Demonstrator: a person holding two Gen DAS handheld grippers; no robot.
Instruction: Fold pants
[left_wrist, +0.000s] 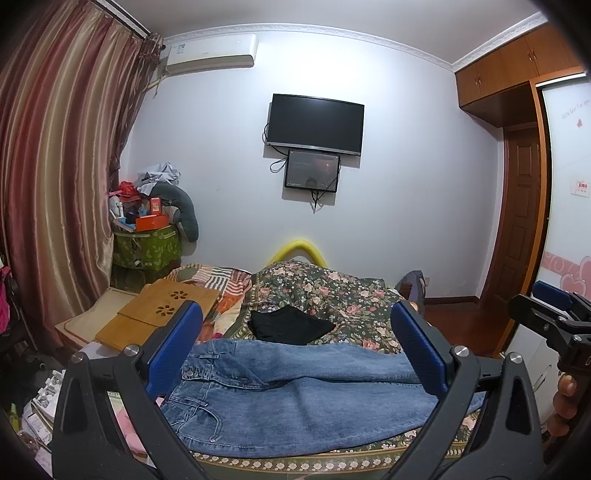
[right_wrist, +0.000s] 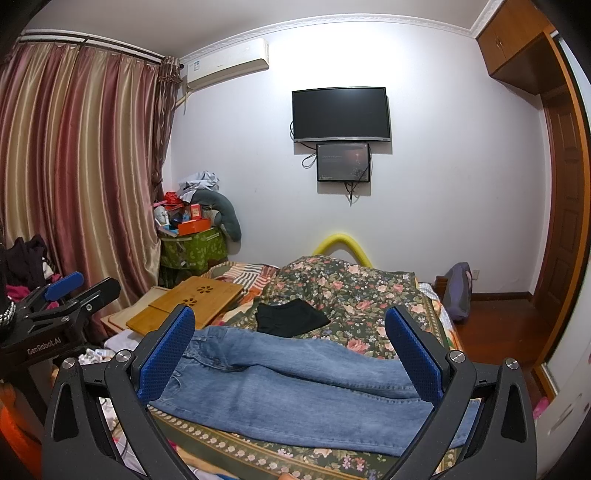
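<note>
Blue jeans lie spread flat across the near end of the bed, waistband to the left, legs running right. They also show in the right wrist view. My left gripper is open and empty, held above the jeans near the waist. My right gripper is open and empty, held above the legs. The right gripper shows at the right edge of the left wrist view. The left gripper shows at the left edge of the right wrist view.
A floral bedspread covers the bed. A folded black garment lies just beyond the jeans. A wooden lap table sits on the bed's left side. A cluttered green bin stands by the curtains. A wardrobe is at right.
</note>
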